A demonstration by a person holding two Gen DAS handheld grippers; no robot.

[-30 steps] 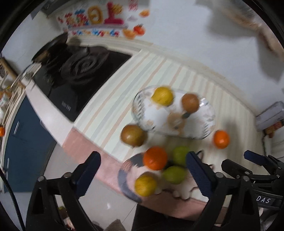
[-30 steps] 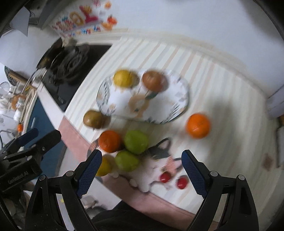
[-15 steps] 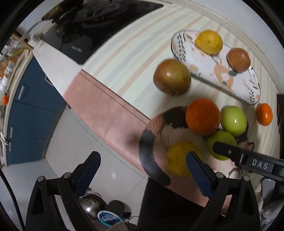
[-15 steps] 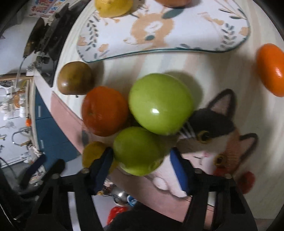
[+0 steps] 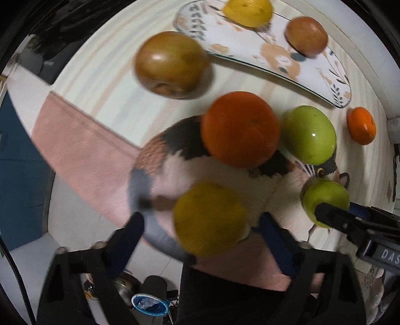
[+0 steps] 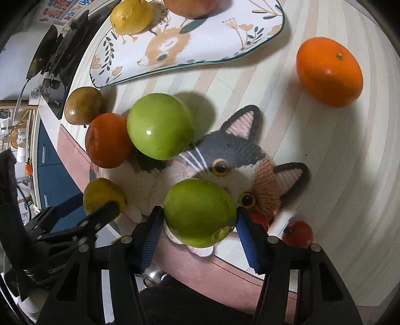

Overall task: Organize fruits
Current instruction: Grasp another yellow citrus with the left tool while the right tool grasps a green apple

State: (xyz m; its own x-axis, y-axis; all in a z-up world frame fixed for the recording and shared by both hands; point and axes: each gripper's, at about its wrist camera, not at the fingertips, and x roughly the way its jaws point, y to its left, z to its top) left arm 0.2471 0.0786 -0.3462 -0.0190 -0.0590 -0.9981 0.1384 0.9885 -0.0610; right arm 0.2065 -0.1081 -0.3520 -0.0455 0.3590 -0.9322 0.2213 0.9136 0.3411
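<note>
My right gripper (image 6: 198,222) is shut on a green apple (image 6: 200,212), held just over the cat-shaped mat (image 6: 237,155); the apple also shows in the left wrist view (image 5: 325,200). My left gripper (image 5: 202,225) is open around a yellow lemon (image 5: 210,220) at the mat's near end, its right pad close to the fruit. An orange (image 5: 240,128), a second green apple (image 5: 308,135) and a brown fruit (image 5: 171,63) lie beyond. The deer-print plate (image 6: 200,37) holds a lemon (image 6: 131,16) and a reddish fruit (image 5: 306,35).
A loose orange (image 6: 330,71) lies right of the plate on the striped cloth. Small red fruits (image 6: 298,233) sit by the mat's right edge. The counter's pink front edge (image 5: 82,140) drops to the floor. A black stove (image 6: 62,50) is at far left.
Both grippers have dropped close to the fruit pile. The right jaws have closed on the near green apple and raised it slightly. The left gripper has moved in around the yellow lemon.
</note>
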